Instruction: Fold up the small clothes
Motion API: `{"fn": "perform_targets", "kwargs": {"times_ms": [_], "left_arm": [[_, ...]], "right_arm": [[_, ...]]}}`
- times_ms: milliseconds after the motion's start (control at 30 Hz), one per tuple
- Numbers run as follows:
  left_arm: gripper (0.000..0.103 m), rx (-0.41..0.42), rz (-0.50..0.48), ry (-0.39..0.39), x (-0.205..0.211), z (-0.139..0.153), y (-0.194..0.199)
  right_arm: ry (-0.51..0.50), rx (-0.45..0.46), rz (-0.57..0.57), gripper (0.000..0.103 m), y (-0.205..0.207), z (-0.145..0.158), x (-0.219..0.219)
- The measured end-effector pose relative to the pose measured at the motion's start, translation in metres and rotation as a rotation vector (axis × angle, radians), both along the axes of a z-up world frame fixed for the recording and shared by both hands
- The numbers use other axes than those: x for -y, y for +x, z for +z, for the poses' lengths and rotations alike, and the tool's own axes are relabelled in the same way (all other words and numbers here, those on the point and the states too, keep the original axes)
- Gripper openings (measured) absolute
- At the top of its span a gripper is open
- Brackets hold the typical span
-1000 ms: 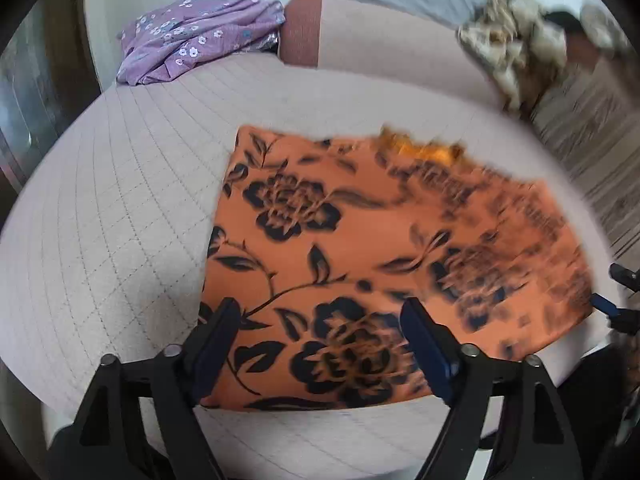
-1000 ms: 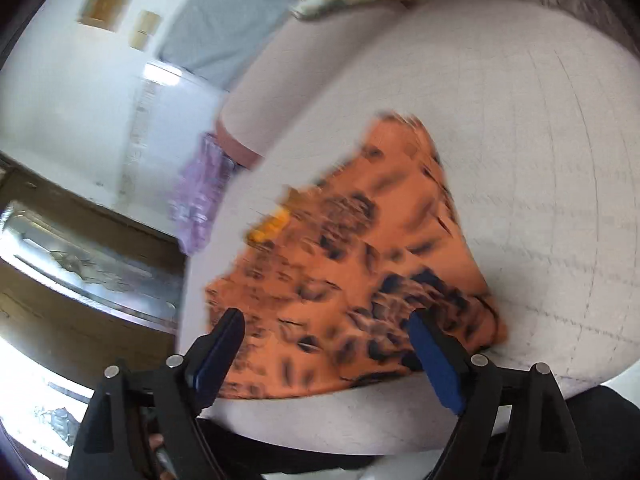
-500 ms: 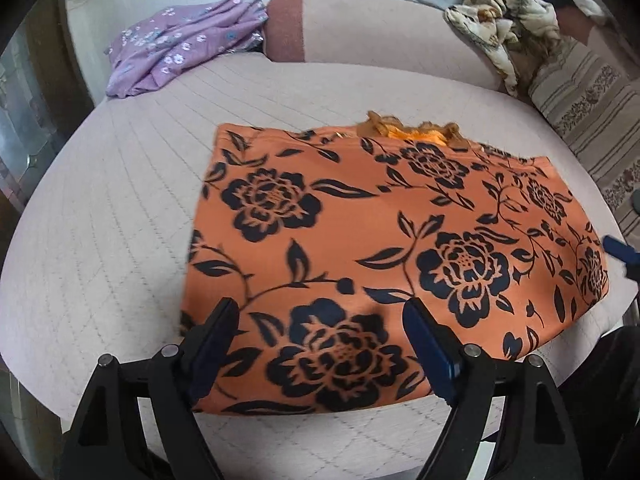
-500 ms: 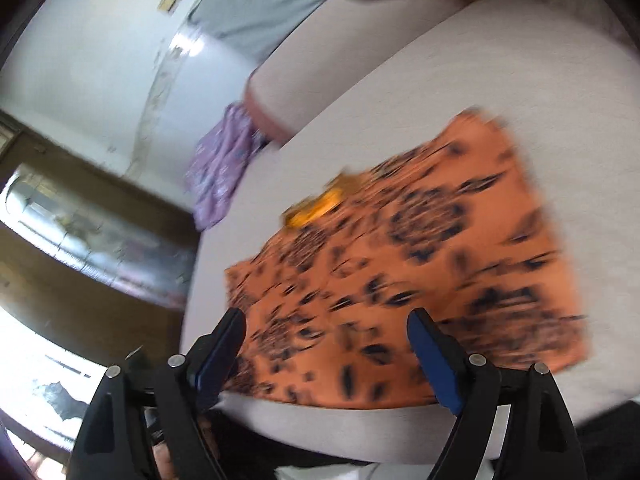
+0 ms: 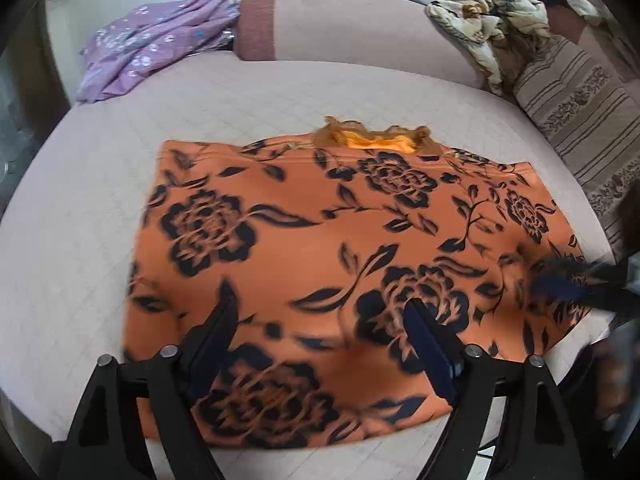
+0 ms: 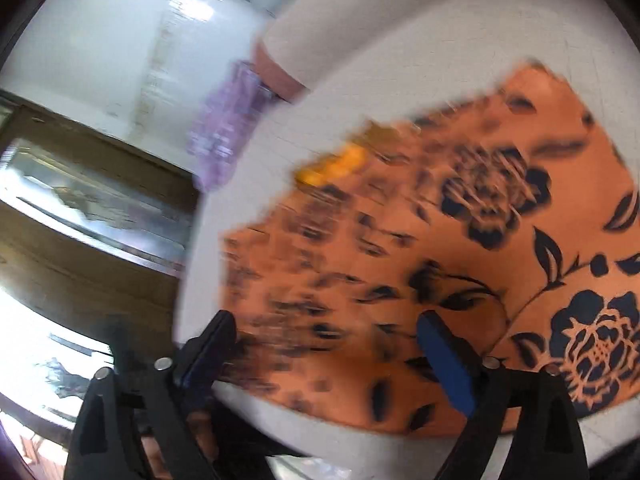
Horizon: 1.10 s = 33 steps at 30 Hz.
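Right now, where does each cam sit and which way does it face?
Left wrist: on the left tongs, over the near edge of the orange floral garment, facing the bolster; own open fingers show.
Right wrist: on the right tongs, tilted, over the garment's corner; own open fingers show.
Shared: garment, purple cloth.

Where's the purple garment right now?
In the left wrist view, the purple garment lies bunched at the far left corner of the bed, beside the bolster, apart from the orange garment.

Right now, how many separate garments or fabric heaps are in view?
3: orange floral garment spread flat mid-bed; purple floral garment at the far left corner; crumpled beige heap far right. More may be hidden.
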State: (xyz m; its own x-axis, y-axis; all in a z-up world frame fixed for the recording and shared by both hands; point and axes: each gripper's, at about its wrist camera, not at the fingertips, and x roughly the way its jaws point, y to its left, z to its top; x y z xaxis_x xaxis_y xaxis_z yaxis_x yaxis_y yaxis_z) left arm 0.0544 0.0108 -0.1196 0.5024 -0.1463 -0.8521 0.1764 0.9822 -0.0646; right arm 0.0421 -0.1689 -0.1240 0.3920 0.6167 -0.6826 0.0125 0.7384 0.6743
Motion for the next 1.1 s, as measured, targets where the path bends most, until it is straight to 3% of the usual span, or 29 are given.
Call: {"fn": "perform_targets", "kwargs": {"times_ms": [33, 67, 100, 133, 200, 267, 333, 367, 433, 533, 600, 700, 767, 867, 1000, 1100], "left_arm": [[0.087, -0.027, -0.008, 0.029, 0.005, -0.011, 0.006], [0.088, -0.074, -0.019, 0.07, 0.01, -0.027, 0.012], [0.096, -0.051, -0.027, 0.093, 0.012, -0.03, 0.012], [0.097, -0.019, -0.028, 0.118, 0.015, -0.027, 0.011], [0.097, -0.031, -0.017, 0.116, 0.018, -0.023, 0.012], [0.097, 0.008, 0.001, 0.102, 0.017, -0.016, 0.011], [0.097, 0.008, -0.003, 0.112, 0.02, -0.021, 0.016], [0.098, -0.03, -0.016, 0.112, 0.021, -0.03, 0.019], [0.101, -0.015, -0.017, 0.1, 0.011, -0.031, 0.018], [0.103, -0.024, -0.009, 0.094, 0.013, -0.031, 0.019], [0.103, -0.016, -0.011, 0.105, 0.015, -0.03, 0.019], [0.103, -0.025, -0.015, 0.104, 0.014, -0.028, 0.017], [0.103, -0.028, -0.019, 0.09, 0.014, -0.028, 0.02], [0.103, -0.034, 0.001, 0.084, 0.011, -0.029, 0.017], [0.103, -0.031, 0.003, 0.068, 0.009, -0.017, 0.007], [0.103, 0.013, 0.011, 0.066, 0.005, -0.002, -0.002]], "right_arm": [[-0.002, -0.063, -0.013, 0.093, 0.003, -0.021, 0.003], [0.021, -0.039, -0.029, 0.093, 0.005, -0.02, 0.006], [0.036, -0.03, -0.027, 0.093, 0.006, -0.012, 0.008], [0.037, -0.013, -0.014, 0.093, 0.01, -0.001, 0.008], [0.026, 0.05, -0.023, 0.093, 0.019, 0.016, 0.014], [0.047, 0.064, -0.049, 0.093, 0.04, 0.019, 0.03], [0.019, 0.03, -0.124, 0.093, 0.064, 0.0, 0.056], [-0.019, -0.004, -0.161, 0.088, 0.071, -0.011, 0.066], [0.08, -0.06, -0.24, 0.088, 0.079, -0.025, 0.087], [0.066, 0.059, -0.204, 0.089, 0.082, 0.014, 0.083], [0.065, 0.102, -0.205, 0.091, 0.092, 0.019, 0.087], [-0.002, -0.049, -0.313, 0.083, 0.114, -0.028, 0.116], [0.125, -0.019, -0.393, 0.083, 0.102, -0.026, 0.132], [0.112, 0.056, -0.37, 0.086, 0.083, 0.0, 0.127], [0.012, -0.001, -0.374, 0.086, 0.058, -0.008, 0.131], [0.042, 0.058, -0.377, 0.086, 0.029, 0.011, 0.127]]}}
